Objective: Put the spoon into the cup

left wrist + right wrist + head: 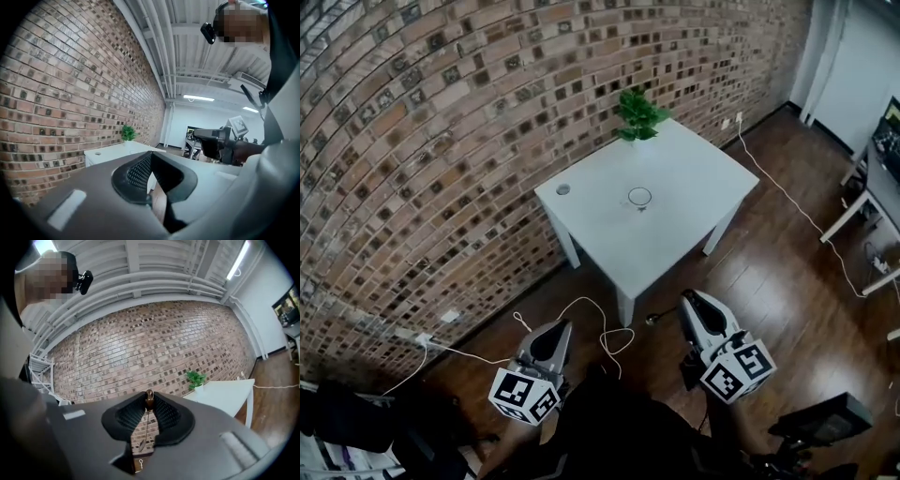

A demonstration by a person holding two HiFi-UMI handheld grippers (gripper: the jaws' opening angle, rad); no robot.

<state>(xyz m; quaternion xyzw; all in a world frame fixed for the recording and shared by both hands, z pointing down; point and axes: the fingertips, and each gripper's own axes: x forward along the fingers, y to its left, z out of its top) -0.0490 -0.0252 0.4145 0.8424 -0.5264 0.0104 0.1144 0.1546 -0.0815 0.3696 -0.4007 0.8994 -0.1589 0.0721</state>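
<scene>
A clear cup [639,197] stands near the middle of the white table [694,169]. Both grippers are held over the wood floor, well short of the table's near corner. My right gripper [689,298] [149,397] is shut on a thin spoon [149,401]: its brown handle end is pinched at the jaw tips and the slim stem hangs down between the pads. My left gripper [558,326] [150,157] has its tips together with nothing between them. The spoon is too small to make out in the head view.
A potted green plant [637,117] stands at the table's far corner by the brick wall [441,141]. A small grey disc [563,189] lies at the table's left. White cables [602,328] run over the floor. Another desk [874,192] is at the right.
</scene>
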